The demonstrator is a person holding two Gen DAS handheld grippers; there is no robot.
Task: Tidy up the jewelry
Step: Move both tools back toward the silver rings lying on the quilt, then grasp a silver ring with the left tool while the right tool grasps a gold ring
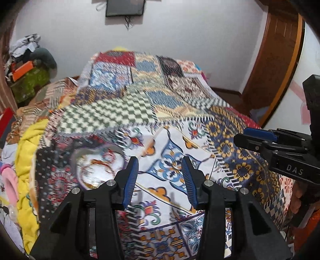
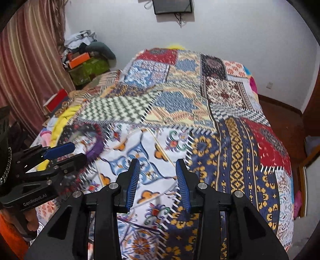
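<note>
Left fingers: two black arms with ribbed blue pads, spread apart with nothing between them; the left gripper (image 1: 161, 181) hangs over the white tile-patterned patch in the lower middle of its own view.
Right fingers: also two, same black arms and ridged blue pads, parted and empty; the right gripper (image 2: 158, 183) sits at lower centre of its view, above the seam where white patch meets navy-and-gold patch.
Each gripper in the other's view: the right one enters from the right edge of the left view, the left one from the left edge of the right view; both show one blue pad and black plastic bodies with printed lettering.
Jewelry: a round clear dish (image 1: 99, 167) lies on the bed just left of the left fingers, lower left of centre; it is blurred, with a thin gold-coloured loop (image 1: 91, 183) along its near rim, number of pieces cannot be told.
Bed: one, covered by a patchwork spread (image 2: 236, 144) of many printed squares, checks, florals, zigzags.
Left margin: a crumpled yellow cloth (image 1: 28, 144) and a pink item beside the spread.
Back corner: a heap of clothes and boxes (image 2: 86, 58), upper left, beside a striped curtain.
Wall: one dark screen (image 2: 173, 6) at top, wires dangling.
</note>
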